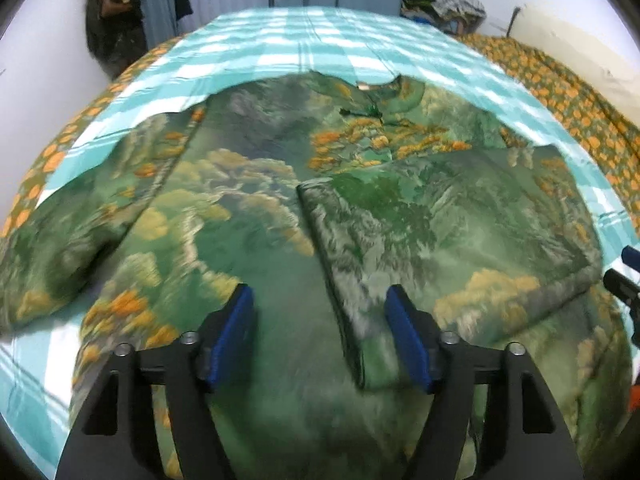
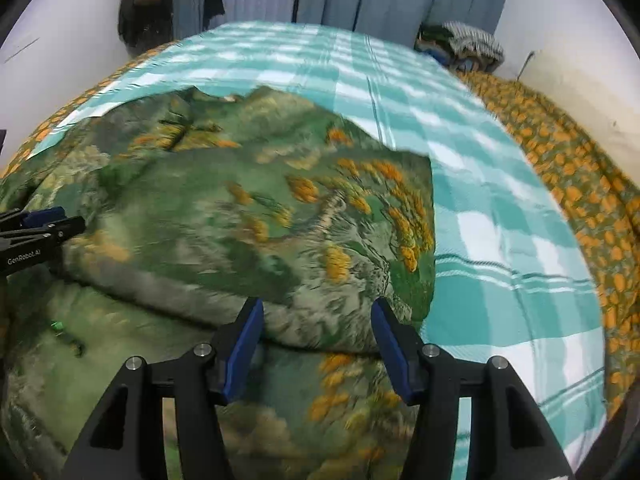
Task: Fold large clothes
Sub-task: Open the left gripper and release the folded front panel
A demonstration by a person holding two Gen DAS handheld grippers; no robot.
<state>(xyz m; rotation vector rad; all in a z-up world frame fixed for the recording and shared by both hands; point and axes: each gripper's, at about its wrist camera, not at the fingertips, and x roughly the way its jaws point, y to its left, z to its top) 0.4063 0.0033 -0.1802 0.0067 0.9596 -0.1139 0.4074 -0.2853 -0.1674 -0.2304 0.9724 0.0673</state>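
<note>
The left gripper [image 1: 320, 336] is hovering low over the garment [image 1: 248, 216] with its jaws standing wide apart and nothing between them; the folded panel's edge [image 1: 332, 272] is running up just inside its right-hand finger. The right gripper [image 2: 316, 344] is likewise gaping wide and holding nothing, poised over the near corner of that same folded panel [image 2: 280, 232].

To do this step well, I judge each gripper should be dropping straight onto a hem or a fold edge and pinching only the layers meant to travel, since the cloth looks thin and loose and would drag its under-layer along. Keeping both grips level with each other should be helping the next fold land square.

Ahead of both grippers, the garment is lying spread on a teal checked sheet [image 2: 500, 240]. It is a large top printed in greens with orange blossoms. One side is already turned inward over the body; the sleeve [image 1: 80, 220] beyond the left gripper's left finger is lying out flat. The collar [image 1: 384, 96] is sitting at the far end.
</note>
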